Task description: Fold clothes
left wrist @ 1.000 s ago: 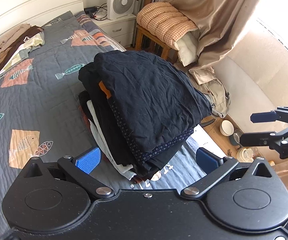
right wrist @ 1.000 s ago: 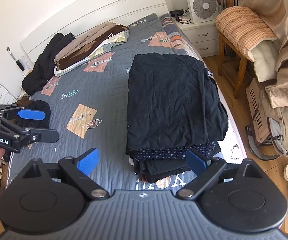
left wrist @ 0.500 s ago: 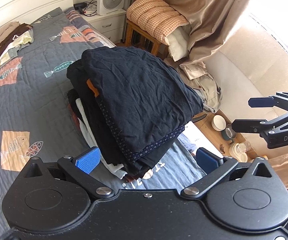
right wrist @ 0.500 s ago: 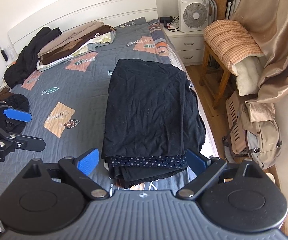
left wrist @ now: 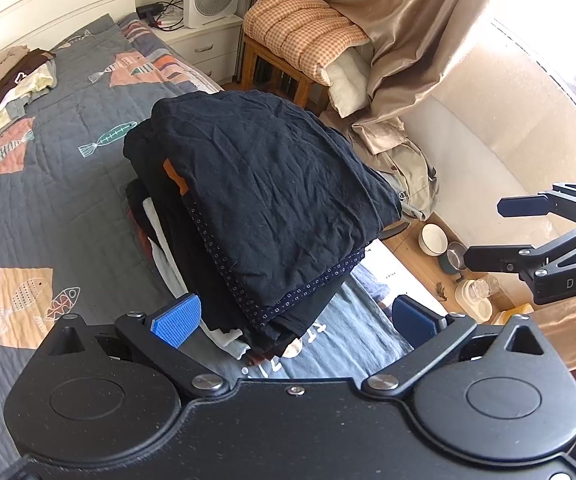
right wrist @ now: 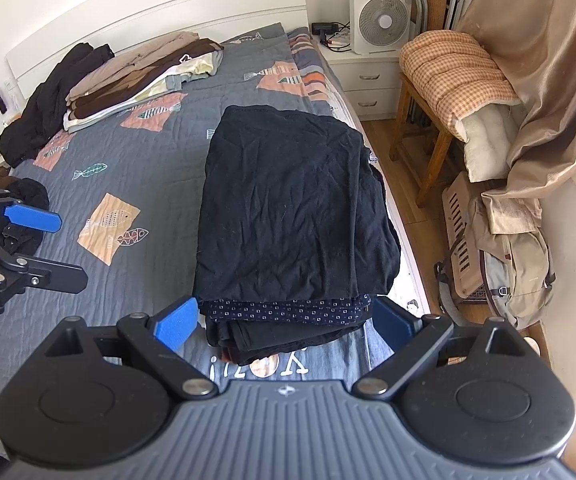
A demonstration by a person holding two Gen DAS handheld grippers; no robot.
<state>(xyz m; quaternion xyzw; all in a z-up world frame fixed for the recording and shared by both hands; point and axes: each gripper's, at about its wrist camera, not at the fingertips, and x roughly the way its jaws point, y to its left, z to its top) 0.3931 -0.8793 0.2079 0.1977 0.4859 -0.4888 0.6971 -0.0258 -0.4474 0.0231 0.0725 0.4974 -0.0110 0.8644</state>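
Observation:
A stack of folded dark clothes lies near the bed's right edge, a black garment on top and a dotted navy one under it. My left gripper hangs open just short of the stack's near end, empty. My right gripper is also open and empty, its blue pads either side of the stack's near edge without touching it. Each gripper shows in the other's view: the right one over the floor, the left one over the quilt.
The grey fish-print quilt covers the bed. Unfolded clothes are piled by the headboard, and a black garment lies at the left. A fan stands on the nightstand. A chair with a checked blanket, a backpack and bowls are right of the bed.
Both grippers have drawn back and up from the stack, so the cameras see more of the room. The stack lies as before, and both pairs of jaws stay open.

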